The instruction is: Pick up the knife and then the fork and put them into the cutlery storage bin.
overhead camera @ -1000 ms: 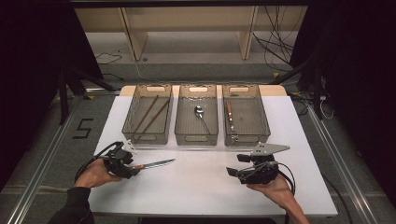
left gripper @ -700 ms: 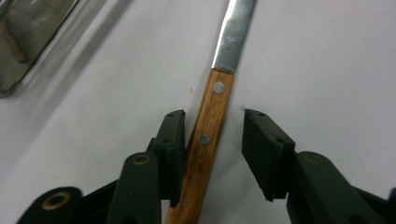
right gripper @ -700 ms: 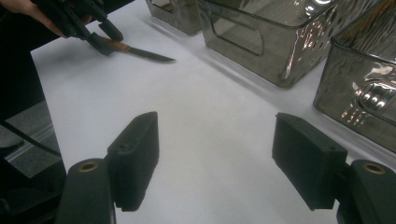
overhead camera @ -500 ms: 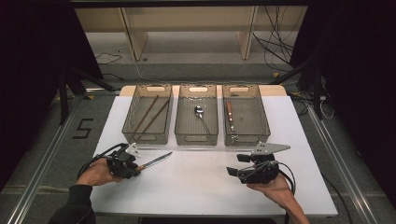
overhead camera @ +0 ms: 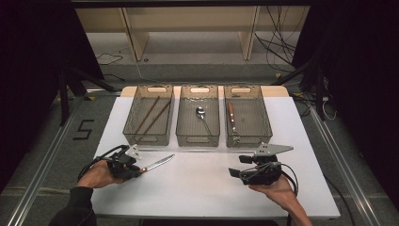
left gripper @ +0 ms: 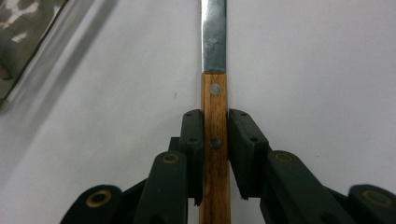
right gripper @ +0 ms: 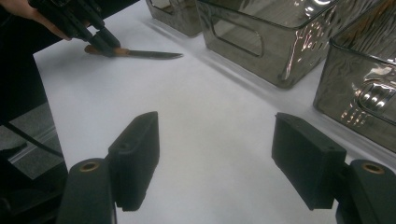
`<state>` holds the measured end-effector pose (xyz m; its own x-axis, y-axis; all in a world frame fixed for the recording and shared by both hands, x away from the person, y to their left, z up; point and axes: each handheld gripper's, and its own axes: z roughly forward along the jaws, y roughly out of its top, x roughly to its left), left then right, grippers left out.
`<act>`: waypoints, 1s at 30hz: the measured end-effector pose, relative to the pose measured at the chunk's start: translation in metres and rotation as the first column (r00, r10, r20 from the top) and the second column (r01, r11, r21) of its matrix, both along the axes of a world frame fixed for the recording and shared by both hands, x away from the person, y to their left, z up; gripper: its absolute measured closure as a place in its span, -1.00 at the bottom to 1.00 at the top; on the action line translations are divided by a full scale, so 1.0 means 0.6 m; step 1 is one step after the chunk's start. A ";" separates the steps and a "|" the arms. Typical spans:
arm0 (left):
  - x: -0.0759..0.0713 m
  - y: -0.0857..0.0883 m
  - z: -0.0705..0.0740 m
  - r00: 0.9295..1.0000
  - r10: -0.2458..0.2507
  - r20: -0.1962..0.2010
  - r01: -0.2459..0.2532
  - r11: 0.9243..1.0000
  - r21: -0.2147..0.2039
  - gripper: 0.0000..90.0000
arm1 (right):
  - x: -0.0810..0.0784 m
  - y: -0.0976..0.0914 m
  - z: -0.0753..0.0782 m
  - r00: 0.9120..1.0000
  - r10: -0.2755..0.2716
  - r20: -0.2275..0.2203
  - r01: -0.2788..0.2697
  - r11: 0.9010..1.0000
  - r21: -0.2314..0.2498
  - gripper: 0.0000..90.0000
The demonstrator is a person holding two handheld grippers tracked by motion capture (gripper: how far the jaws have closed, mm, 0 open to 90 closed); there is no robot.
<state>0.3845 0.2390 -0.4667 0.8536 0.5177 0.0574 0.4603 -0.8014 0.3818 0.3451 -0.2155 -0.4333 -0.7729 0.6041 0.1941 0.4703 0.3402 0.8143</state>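
The left gripper (left gripper: 215, 140) jaws have just closed on the knife (left gripper: 215, 116) handle.

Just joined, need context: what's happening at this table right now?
A person works with a hand-held gripper in each hand. The left hand-held gripper has just been closing and now clamps the wooden handle of a knife lying on the white table, blade pointing toward the bins. The right hand-held gripper sits open above the table, holding nothing. Behind stand three bins: the left bin holds chopsticks, the middle bin a spoon, the right bin a wooden-handled utensil.
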 end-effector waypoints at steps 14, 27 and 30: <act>-0.017 -0.008 0.039 1.000 -0.025 0.008 0.025 0.997 -0.078 0.68 | -0.008 0.006 0.007 0.999 0.014 0.032 -0.015 1.000 0.023 -0.27; -0.026 -0.079 0.056 0.994 -0.104 -0.019 0.100 0.984 -0.145 0.68 | -0.049 0.059 0.020 0.977 0.081 0.195 -0.071 0.996 -0.059 -0.29; -0.024 -0.103 0.054 0.992 -0.118 -0.042 0.111 0.982 -0.152 0.68 | -0.060 0.078 0.018 0.965 0.116 0.234 -0.097 0.991 -0.088 -0.29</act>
